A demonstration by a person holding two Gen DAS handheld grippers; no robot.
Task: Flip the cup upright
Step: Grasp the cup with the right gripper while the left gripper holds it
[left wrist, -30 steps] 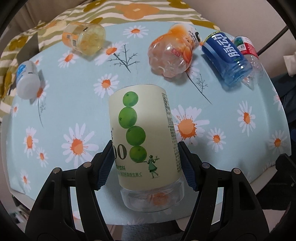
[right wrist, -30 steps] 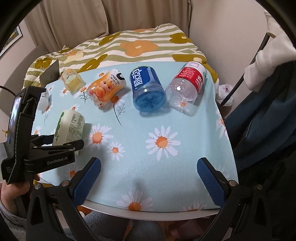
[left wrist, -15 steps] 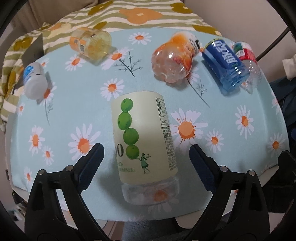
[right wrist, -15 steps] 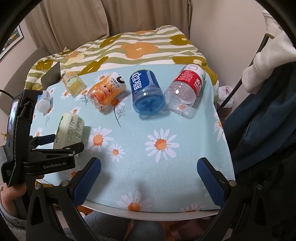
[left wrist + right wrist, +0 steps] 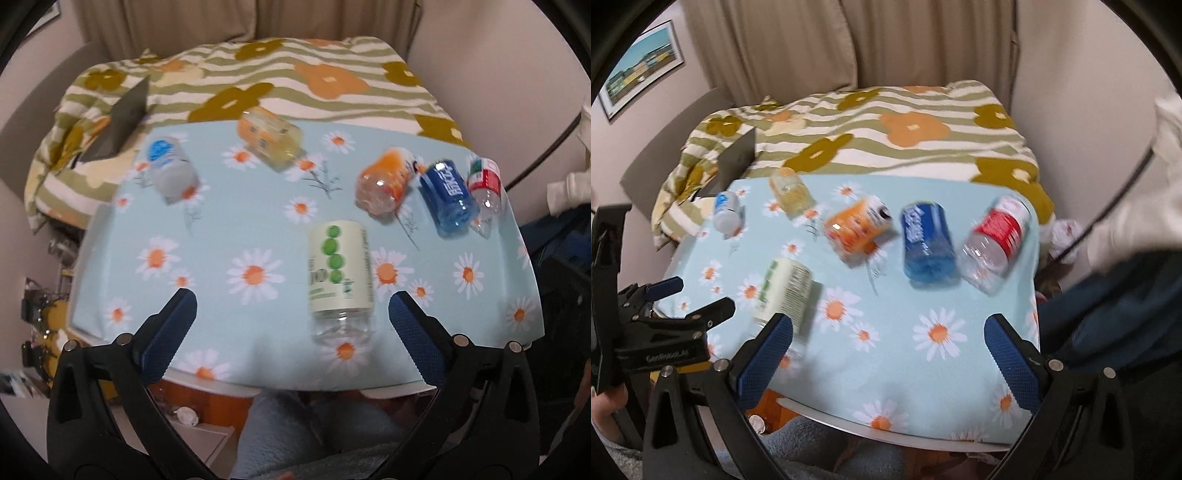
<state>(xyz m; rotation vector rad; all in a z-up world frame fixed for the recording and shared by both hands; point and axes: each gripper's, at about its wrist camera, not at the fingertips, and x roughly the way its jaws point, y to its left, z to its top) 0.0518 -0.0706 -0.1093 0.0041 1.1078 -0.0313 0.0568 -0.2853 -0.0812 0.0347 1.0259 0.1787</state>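
Observation:
The cup [image 5: 338,269], pale green with a column of green dots and a clear end, lies on its side on the daisy tablecloth [image 5: 221,229], clear end toward the near edge. My left gripper [image 5: 291,299] is open, held back over that edge; the cup is ahead of its right finger and touches neither finger. From the right wrist the same cup [image 5: 785,290] lies at the left, beside the left gripper [image 5: 701,295]. The right gripper [image 5: 888,321] is open above the near middle of the cloth, with nothing between its fingers.
Several other cut bottles lie on their sides across the far half: white-and-blue [image 5: 170,173], yellow [image 5: 271,142], orange [image 5: 384,184], blue [image 5: 448,195], red-labelled clear [image 5: 485,192]. A striped floral blanket [image 5: 314,81] lies behind the table. A person's grey-clad lap [image 5: 295,435] is below the edge.
My left gripper opened off the green-dotted cup, then drew back and up. The cup stayed on the cloth. The right gripper also pulled back a little, still open.

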